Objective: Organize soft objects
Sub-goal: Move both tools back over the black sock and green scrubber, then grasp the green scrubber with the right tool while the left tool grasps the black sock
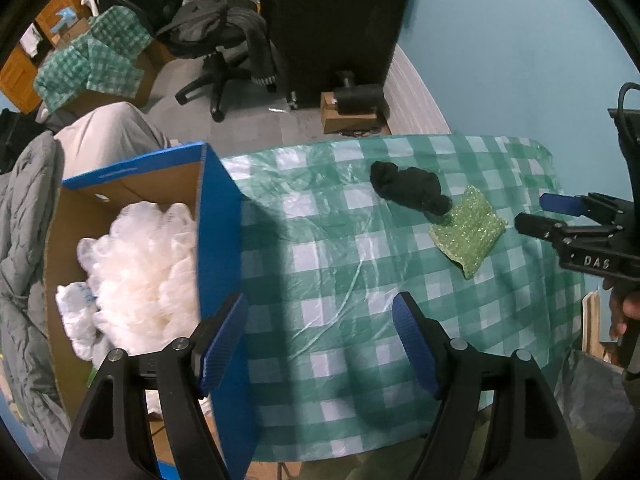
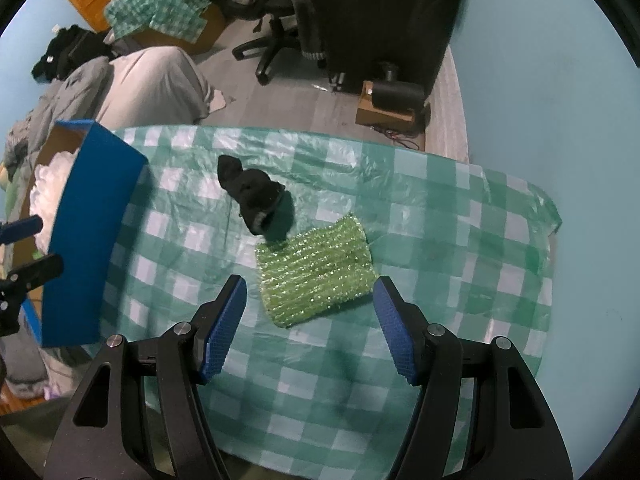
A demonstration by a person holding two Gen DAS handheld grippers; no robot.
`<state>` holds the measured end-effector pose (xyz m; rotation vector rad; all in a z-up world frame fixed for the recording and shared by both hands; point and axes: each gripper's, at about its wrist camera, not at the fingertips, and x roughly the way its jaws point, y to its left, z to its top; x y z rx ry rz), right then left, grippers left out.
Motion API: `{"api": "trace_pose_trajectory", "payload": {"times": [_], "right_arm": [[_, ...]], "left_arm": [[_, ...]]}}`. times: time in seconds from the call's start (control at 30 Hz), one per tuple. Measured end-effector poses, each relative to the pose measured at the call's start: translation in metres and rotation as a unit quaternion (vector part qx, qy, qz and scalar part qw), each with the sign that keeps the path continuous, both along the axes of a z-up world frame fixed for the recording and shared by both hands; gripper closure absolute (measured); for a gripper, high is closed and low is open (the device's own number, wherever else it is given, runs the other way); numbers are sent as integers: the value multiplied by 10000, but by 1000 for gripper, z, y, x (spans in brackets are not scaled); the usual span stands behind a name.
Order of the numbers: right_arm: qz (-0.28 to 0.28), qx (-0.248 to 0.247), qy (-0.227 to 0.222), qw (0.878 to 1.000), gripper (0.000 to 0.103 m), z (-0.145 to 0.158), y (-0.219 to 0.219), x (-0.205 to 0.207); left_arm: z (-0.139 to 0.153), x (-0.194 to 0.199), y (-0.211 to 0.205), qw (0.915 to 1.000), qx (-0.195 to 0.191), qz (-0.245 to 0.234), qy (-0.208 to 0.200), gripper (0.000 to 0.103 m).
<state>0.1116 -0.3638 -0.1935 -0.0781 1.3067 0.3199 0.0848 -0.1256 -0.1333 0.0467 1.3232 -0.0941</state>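
At the left of the left wrist view, a blue cardboard box [image 1: 218,240] holds white fluffy stuffing [image 1: 140,264]. The left gripper [image 1: 320,344] points steeply down at the box's edge, jaws apart and empty. Mid-frame on the checked tablecloth [image 2: 440,240] lie a black sock [image 2: 252,196] and a green sparkly cloth [image 2: 316,272], touching. The right gripper [image 2: 310,328] hangs spread over the cloth, grasping nothing.

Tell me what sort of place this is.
Probably a lived-in room at home, used as a makeshift workspace: an office chair piled with clothes, a checked cloth over the table, and a blue cardboard box of white stuffing.
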Motion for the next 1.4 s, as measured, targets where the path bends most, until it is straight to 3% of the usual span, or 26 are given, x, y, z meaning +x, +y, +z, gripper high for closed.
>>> {"api": "trace_pose_trajectory", "payload": {"times": [0.47,0.9,1.17,1.27,1.33,1.4], "right_arm": [[473,-252,268,9982,37,-61,6,15],[718,-590,232,9954,36,-90,15,15],[823,-761,-22,9937,36,-93,21,2],[820,-686,-27,9943,44,-92,20,0],[793,-602,-52,9950,69,-89,14,-3],[730,-515,-14,9960,84,-87,10,-3]], "left_arm": [[-46,30,-24,9996,30,-194,181,25],[-74,43,-43,9988,82,-397,277,25],[-74,52,-46,9987,47,-412,284,25],[-72,56,-48,9987,5,-426,282,25],[-71,58,-51,9986,-66,-448,275,24],[-69,61,-54,9985,-114,-464,268,24]]}}
